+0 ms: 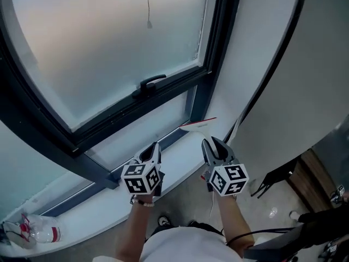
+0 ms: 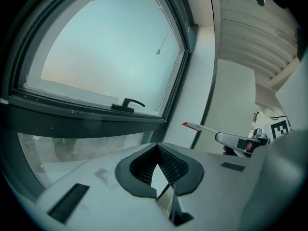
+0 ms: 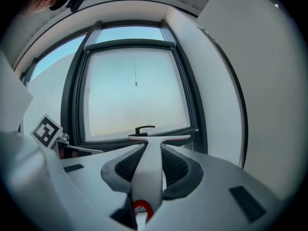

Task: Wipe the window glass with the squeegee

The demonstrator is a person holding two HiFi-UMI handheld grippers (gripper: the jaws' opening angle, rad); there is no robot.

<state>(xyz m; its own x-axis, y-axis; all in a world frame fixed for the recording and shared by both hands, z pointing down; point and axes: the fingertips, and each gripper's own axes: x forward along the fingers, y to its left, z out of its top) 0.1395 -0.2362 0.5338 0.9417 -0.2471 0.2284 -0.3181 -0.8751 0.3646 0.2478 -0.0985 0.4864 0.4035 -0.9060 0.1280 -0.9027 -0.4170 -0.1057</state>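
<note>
The frosted window glass (image 1: 109,42) sits in a dark frame with a black handle (image 1: 148,84) on its lower rail. My right gripper (image 1: 210,144) is shut on the white handle of a squeegee (image 1: 199,124), whose red-edged blade lies level just above the sill, below the frame's lower right corner and apart from the glass. In the right gripper view, the squeegee (image 3: 159,138) runs straight out between the jaws of my right gripper (image 3: 154,147), towards the handle (image 3: 144,129). My left gripper (image 1: 154,147) hovers over the sill to the left. Its jaws (image 2: 157,146) are closed on nothing.
The white sill (image 1: 109,201) runs under the window. A clear plastic bag with a bottle (image 1: 35,231) lies at its left end. A thin pull cord (image 1: 148,7) hangs before the glass. A white wall (image 1: 256,64) stands to the right, with a dark stand (image 1: 278,176) on the floor.
</note>
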